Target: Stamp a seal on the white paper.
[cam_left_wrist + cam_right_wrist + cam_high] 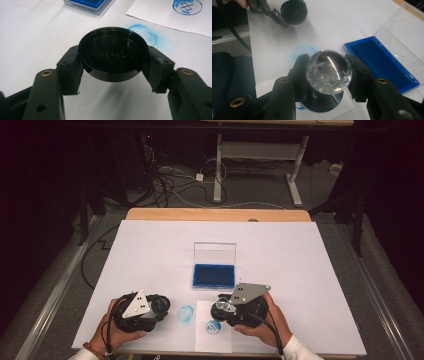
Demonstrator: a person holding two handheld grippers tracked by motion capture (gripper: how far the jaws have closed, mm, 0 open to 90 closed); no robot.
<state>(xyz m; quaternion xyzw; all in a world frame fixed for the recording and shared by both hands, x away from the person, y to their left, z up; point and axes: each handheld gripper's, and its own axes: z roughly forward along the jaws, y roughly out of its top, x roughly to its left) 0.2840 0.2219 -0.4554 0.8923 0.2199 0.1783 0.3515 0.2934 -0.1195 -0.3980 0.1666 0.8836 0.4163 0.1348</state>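
A stamp with a clear faceted knob [328, 72] and a black round base [322, 103] sits between the jaws of my right gripper [329, 71], which is shut on the knob. It stands over a small white paper [214, 340] bearing a round blue print [214, 326]. My left gripper [113, 65] is shut on a black round cap [113, 53], held just above the table at the near left [160, 306]. A blue ink pad [214, 275] lies in its clear case with the lid [215, 253] standing open, just beyond both grippers.
A smudged blue ring [185, 314] marks the white sheet [300, 270] between the two grippers. The wooden table edge [215, 214] shows at the far side. Beyond it are floor cables and a desk frame [260, 165].
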